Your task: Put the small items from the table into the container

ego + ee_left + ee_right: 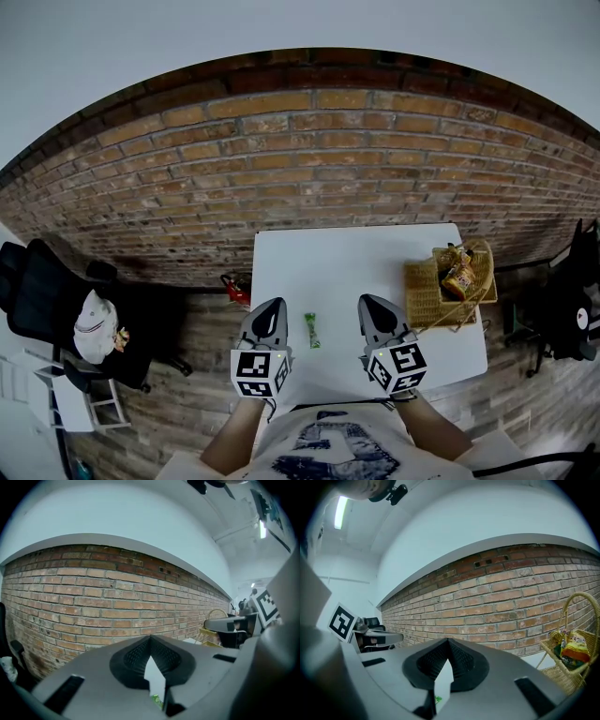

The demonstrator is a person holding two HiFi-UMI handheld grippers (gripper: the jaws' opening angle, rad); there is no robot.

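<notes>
Table top [347,267]: bare from my 11 to 1 o'clock, free passage. Green packet [312,330]: low, at 12, between my left gripper [276,304] and right gripper [369,301]. Wicker basket [422,289]: at 2 o'clock, hoop handle arching over its mouth.

The flat rectangular tabletop [347,272] is plain white. Near its front edge lies a small bright green wrapped item [312,330]. At the right edge, the woven wicker basket [424,292] is straw yellow in an open lattice weave, and the snack packet [458,278] in it is orange and yellow. The left gripper [273,311] and the right gripper [372,307] are grey, with black ribbed pads [133,656] and cubes of black-and-white square markers [260,372]. The brick wall [309,159] is red-brown with pale mortar lines.
</notes>
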